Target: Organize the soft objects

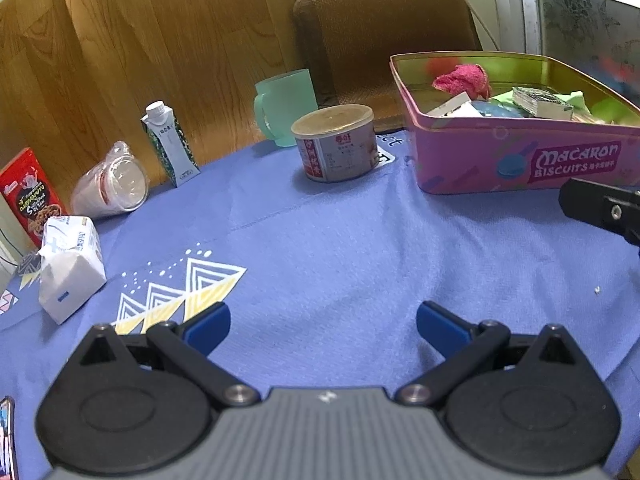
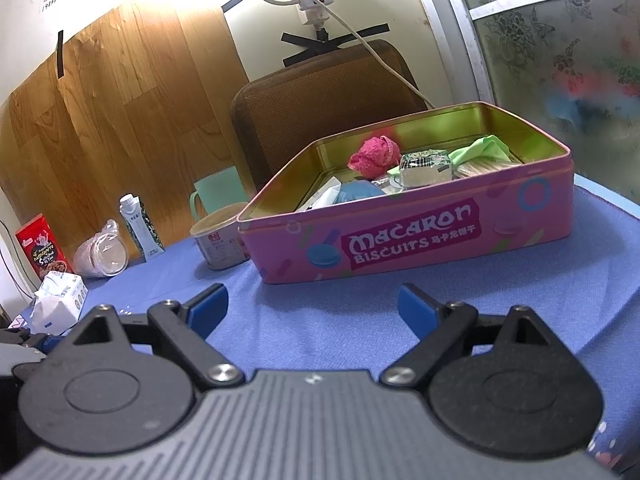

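Both grippers sit low over the blue cloth [image 1: 320, 232], nothing between the fingers. Left gripper [image 1: 323, 326] has its blue pads spread wide, over bare cloth just right of the triangle print [image 1: 184, 296]. Right gripper [image 2: 313, 307] is also spread wide, w/ the pink biscuit tin [image 2: 408, 236] just beyond its tips; its black body pokes in at the right edge of the left view. Tin is open, far right on the table, and holds the soft stuff: a pink towel [image 2: 374, 156] toward the far-left corner, a green cloth [image 2: 484, 148] at the far right, a blue soft item [image 2: 358, 192] near the front wall, plus a wrapped packet [image 2: 426, 168] in the middle & some white paper bits. Left of the tin, touching or nearly so, is a round can [image 1: 336, 142], w/ a green mug [image 1: 286, 106] behind it. Further left: a small carton [image 1: 170, 140], a plastic cup on its side [image 1: 112, 186], a red box [image 1: 30, 196] & a tissue pack [image 1: 70, 264] at the near-left edge. Brown chair back [image 1: 384, 32] stands behind the table
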Motion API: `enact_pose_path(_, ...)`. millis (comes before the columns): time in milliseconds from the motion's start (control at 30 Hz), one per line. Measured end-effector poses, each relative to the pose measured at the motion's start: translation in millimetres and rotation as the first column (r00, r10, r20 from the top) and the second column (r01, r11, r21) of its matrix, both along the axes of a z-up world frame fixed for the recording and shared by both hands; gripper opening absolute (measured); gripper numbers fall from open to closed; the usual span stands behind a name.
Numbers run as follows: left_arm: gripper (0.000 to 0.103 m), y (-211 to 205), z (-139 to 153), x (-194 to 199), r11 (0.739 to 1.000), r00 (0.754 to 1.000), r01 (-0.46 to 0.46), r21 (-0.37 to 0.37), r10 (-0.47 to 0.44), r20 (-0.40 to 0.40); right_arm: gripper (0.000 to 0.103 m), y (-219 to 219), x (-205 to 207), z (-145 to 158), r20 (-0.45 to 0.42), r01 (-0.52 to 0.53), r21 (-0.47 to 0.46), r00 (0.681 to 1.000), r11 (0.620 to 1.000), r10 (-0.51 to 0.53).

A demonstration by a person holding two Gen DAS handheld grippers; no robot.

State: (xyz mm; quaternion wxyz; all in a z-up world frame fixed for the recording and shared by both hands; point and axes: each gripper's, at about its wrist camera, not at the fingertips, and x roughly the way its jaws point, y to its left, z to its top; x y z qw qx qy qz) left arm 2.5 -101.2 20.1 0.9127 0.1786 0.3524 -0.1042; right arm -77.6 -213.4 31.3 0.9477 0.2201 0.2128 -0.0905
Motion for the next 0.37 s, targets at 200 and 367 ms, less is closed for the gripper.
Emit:
enact_pose_path(200, 0.103, -1.3, -1.8, -0.3, 1.0, 0.999, 0.011, -0.007, -0.011, -0.032, 0.094, -0.9, -1.5, 0.7, 0.002, 0.0, 0.001, 1.0, 1.0, 0.0)
enact_pose_path(367, 0.103, -1.4, -1.2, -2.4, 0.998, 0.998, 0.046, -0.039, -0.048, -0.049, 0.094, -0.9, -1.3, 0.4, 0.002, 0.0, 0.0, 1.0, 1.0, 0.0)
